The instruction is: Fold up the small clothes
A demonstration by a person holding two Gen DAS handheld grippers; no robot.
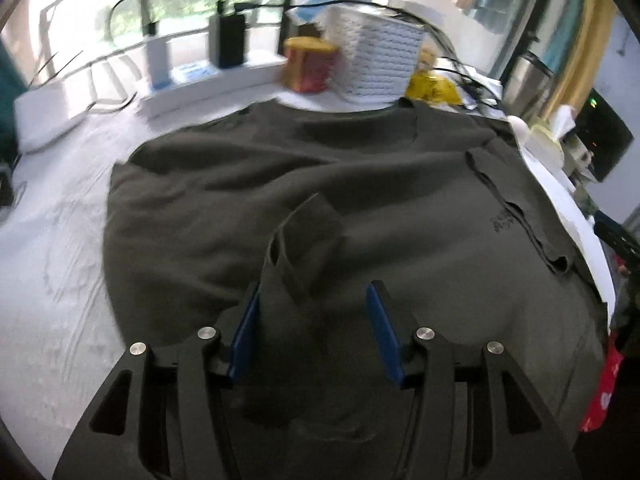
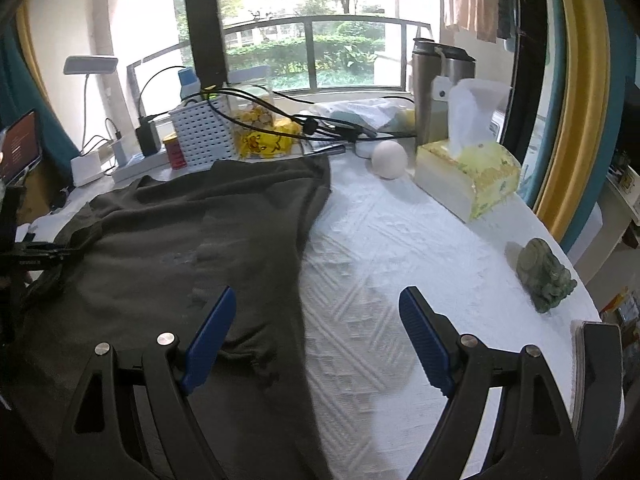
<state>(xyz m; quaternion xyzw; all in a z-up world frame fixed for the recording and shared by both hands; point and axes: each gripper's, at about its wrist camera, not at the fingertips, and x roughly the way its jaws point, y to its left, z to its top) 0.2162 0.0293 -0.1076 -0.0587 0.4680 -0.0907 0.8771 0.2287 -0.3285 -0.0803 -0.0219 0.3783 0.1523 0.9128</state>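
Dark shirt (image 1: 240, 184) lies spread on the white tablecloth (image 2: 400, 248). Left gripper (image 1: 316, 320) stands parted, a raised fold of cloth between its pads and not pinched, likely a sleeve laid inward. Right gripper (image 2: 316, 332) gapes wide and empty over the shirt's edge — probably next to grip there.

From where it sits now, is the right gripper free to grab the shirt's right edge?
Probably yes. The right gripper is open and straddles the dark shirt's edge, with only bare white tablecloth beside it. The tissue box and green figurine sit well clear.
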